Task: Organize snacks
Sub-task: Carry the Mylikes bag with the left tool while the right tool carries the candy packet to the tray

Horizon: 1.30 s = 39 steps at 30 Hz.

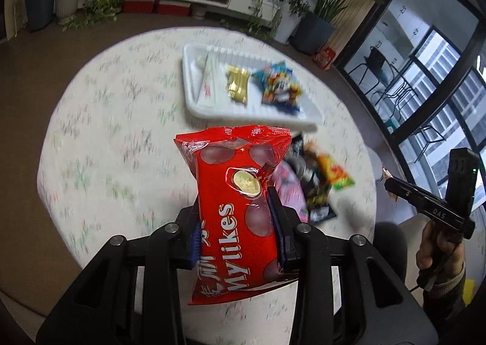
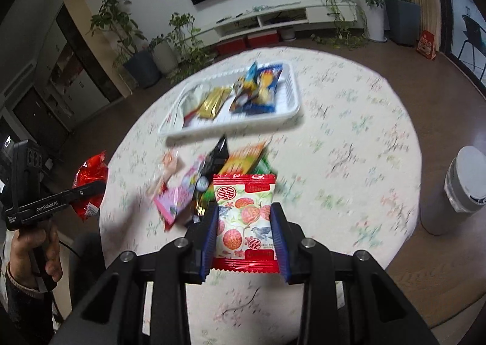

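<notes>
The left claw (image 1: 240,226) pinches a red bag printed "Mylikes" (image 1: 234,208) between its blue pads, the bag held up above the round flowered bench (image 1: 106,138). The right claw (image 2: 245,229) pinches a white packet with red serrated ends (image 2: 244,220), printed with red fruit, birds and red double-happiness seals; its body reads "GenRobot.AI" in the other view's edge. Behind both, near the bench's far side, a white tray (image 1: 194,101) holds a white packet, a gold wrapper (image 1: 237,83) and a blue cartoon-printed bag (image 1: 278,86). Between tray and claws lies a loose heap of snacks (image 2: 209,181): pink, black, orange and green packs, close under the tray's near rim. The bench's left and right stretches lie bare. A grey bin (image 2: 455,190) stands off the bench's right edge.
</notes>
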Tool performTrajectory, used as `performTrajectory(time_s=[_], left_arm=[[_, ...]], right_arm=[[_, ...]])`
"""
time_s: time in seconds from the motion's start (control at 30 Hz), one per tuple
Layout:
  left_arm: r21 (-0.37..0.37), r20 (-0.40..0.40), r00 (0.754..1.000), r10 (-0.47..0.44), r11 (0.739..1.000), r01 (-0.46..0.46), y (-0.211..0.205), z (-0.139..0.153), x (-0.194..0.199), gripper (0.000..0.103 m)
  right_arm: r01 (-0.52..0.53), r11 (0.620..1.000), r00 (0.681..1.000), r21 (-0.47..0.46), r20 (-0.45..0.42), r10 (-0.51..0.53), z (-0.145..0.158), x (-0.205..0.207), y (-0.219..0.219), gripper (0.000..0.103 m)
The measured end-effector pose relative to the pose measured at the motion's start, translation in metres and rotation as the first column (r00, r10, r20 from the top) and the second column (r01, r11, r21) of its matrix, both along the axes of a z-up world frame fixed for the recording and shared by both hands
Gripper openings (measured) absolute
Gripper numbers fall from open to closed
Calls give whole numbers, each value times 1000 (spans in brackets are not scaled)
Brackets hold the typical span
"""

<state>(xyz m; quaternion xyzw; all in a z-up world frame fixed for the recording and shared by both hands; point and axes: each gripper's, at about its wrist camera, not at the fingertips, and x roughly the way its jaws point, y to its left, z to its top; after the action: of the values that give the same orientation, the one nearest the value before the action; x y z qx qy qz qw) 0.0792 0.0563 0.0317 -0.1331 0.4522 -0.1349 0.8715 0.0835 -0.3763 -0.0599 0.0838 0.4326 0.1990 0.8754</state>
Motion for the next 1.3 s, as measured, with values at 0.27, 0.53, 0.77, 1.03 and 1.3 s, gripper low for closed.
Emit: performTrajectory(time_s=[0.27,0.53,0.77,1.03,1.3], left_arm=[[5,93,996,-15,1000,15,-11,63,103,33],[42,69,997,-46,998,44,-63,63,206,33],[95,-25,999,-44,994,46,-88,10,263,33],[86,-68,998,-9,996,15,-86,-40,294,33],[95,-88,996,-2,995,10,-81,-67,302,33]], right_arm=[[-18,1000,990,-15,138,19,65,76,8,36],[-84,996,991,-42,105,88,63,168,63,36],[-99,989,994,-109,37,104,26,208,94,36],[-169,967,985,-192,-22,168,-14,210,122,36],[-200,940,979,-276,-27,200,-33,208,142,36]])
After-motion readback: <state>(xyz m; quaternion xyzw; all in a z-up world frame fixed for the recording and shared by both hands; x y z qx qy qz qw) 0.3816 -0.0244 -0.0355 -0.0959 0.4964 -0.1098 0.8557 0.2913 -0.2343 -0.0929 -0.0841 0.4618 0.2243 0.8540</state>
